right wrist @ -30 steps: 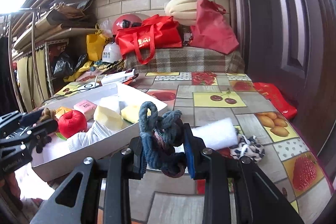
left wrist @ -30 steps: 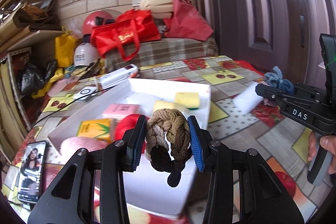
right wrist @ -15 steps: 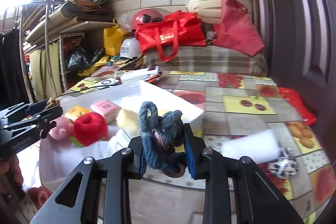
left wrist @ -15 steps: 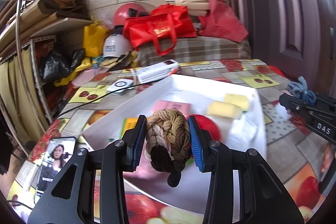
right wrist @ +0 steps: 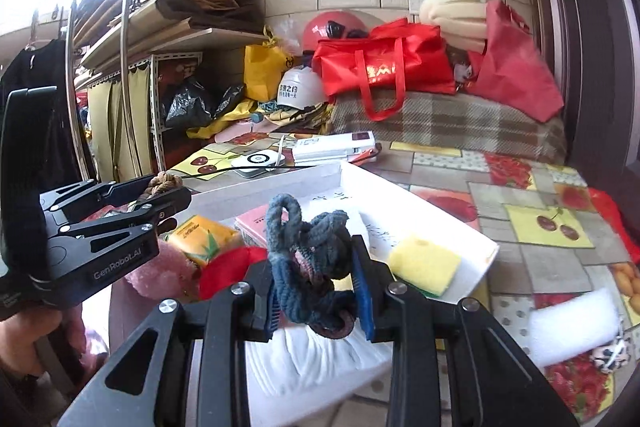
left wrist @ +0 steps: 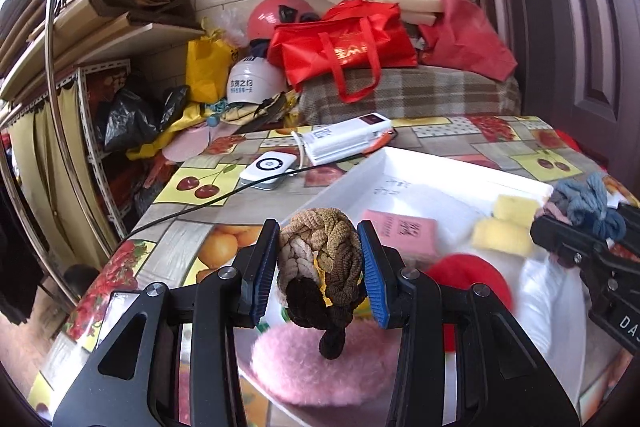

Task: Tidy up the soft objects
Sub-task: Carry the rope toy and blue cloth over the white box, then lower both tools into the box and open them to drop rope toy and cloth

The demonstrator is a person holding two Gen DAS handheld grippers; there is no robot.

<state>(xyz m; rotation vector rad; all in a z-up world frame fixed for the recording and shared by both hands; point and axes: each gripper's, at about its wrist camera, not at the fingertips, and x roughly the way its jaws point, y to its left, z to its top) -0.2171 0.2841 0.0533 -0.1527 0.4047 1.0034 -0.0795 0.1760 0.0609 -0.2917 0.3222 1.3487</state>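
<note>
My left gripper [left wrist: 320, 267] is shut on a braided brown and beige hair tie [left wrist: 320, 259], held over the near end of a white tray [left wrist: 400, 163]. Below it in the tray lies a pink fluffy puff [left wrist: 320, 367]. My right gripper [right wrist: 318, 287] is shut on a blue-grey knotted hair tie [right wrist: 308, 251], above the tray's [right wrist: 440, 223] near edge. The tray holds a red ball [left wrist: 468, 279], yellow sponges [left wrist: 500, 235], a pink pack [left wrist: 404, 231], a yellow-green pack [right wrist: 204, 235] and a white folded cloth [right wrist: 316, 359]. Each gripper shows in the other's view, left gripper [right wrist: 160, 195] and right gripper [left wrist: 576, 223].
The table has a fruit-patterned cloth [right wrist: 540, 211]. A white foam roll [right wrist: 568, 323] and a spotted scrunchie [right wrist: 608, 355] lie right of the tray. A power bank [left wrist: 344, 139], a white charger with cable [left wrist: 268, 167] and a phone [left wrist: 116, 311] lie nearby. Red bags [left wrist: 344, 39] and helmets [left wrist: 252, 83] stand behind.
Both grippers have swung left across the table and now hang over the tray, each still holding its hair tie. The tray's contents have come closer beneath them.
</note>
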